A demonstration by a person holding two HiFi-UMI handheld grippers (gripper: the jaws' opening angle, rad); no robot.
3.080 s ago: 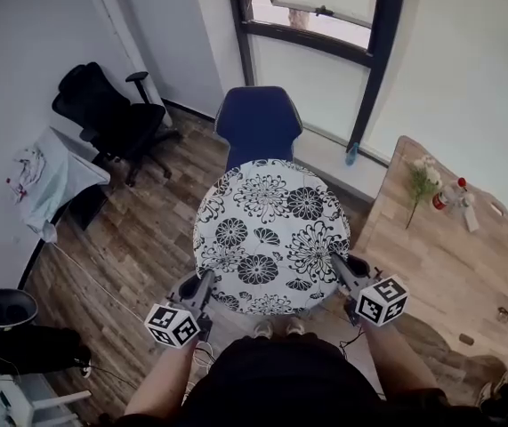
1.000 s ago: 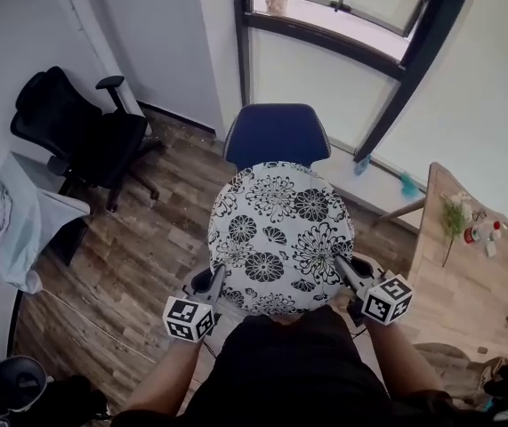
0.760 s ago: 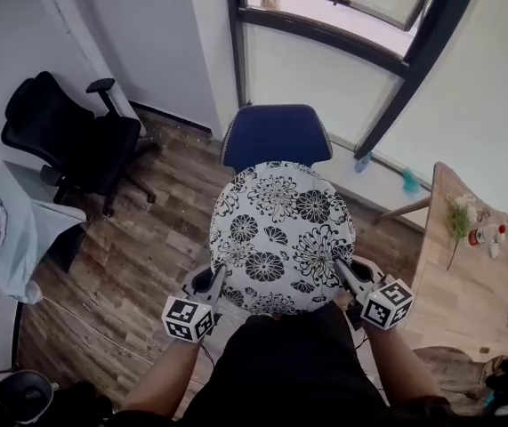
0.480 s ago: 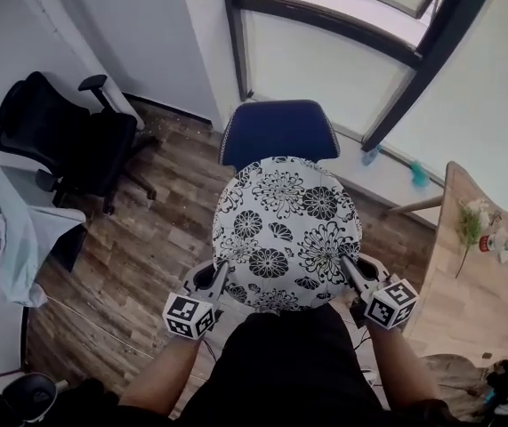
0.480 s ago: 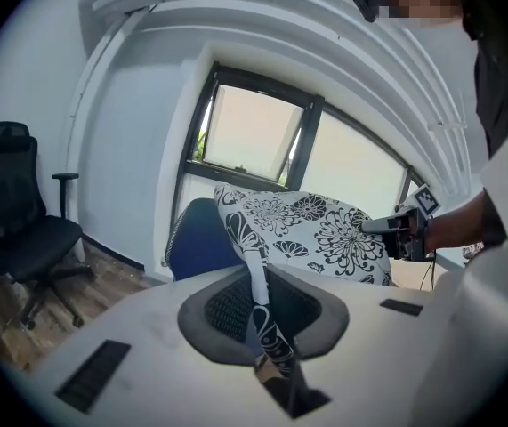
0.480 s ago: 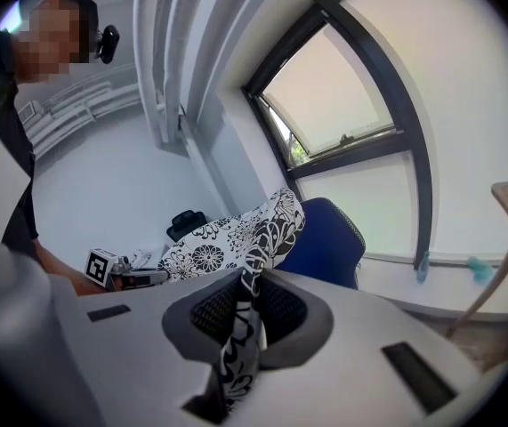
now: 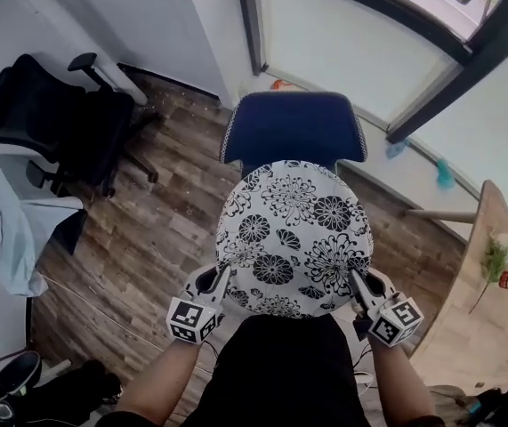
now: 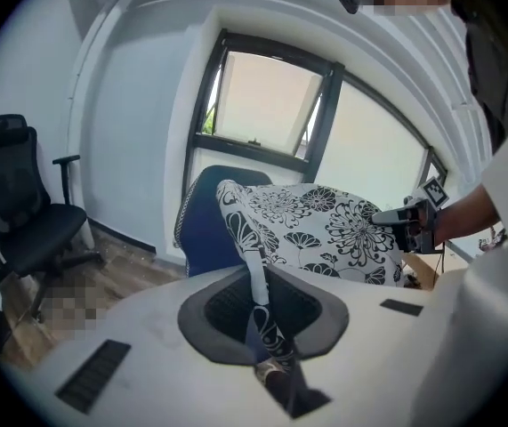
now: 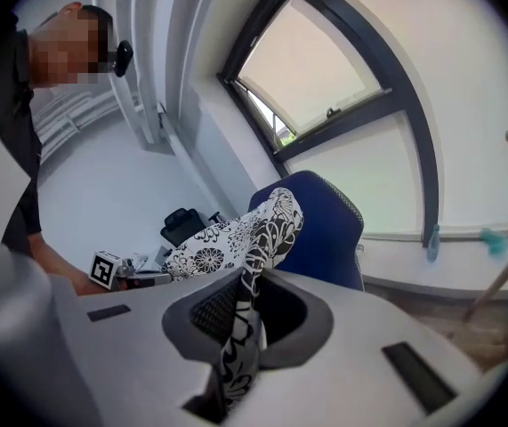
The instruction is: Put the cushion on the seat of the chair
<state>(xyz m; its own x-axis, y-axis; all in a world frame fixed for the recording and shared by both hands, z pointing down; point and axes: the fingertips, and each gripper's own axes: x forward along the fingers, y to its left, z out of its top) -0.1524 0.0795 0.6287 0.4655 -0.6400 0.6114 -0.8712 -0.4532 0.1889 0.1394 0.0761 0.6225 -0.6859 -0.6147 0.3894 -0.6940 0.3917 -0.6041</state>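
Note:
A round white cushion (image 7: 294,237) with black flowers hangs flat in the air in front of the person. My left gripper (image 7: 216,284) is shut on its near left edge, my right gripper (image 7: 358,285) on its near right edge. The cushion's edge (image 8: 258,305) runs between the left jaws, and its other edge (image 9: 245,314) between the right jaws. Beyond it stands the blue chair (image 7: 294,129); its backrest shows, its seat is hidden under the cushion. The chair (image 8: 202,229) also shows behind the cushion in the left gripper view, and the chair (image 9: 325,229) in the right gripper view.
A black office chair (image 7: 49,118) stands at the left on the wood floor (image 7: 147,221). A small table with a light cloth (image 7: 9,225) is at the far left. A wooden table (image 7: 485,318) with a plant stands at the right. A window wall (image 7: 360,43) is behind the blue chair.
Both grippers have lifted the cushion a little and carried it toward the blue chair. The cushion now covers more of the chair's seat in the head view.

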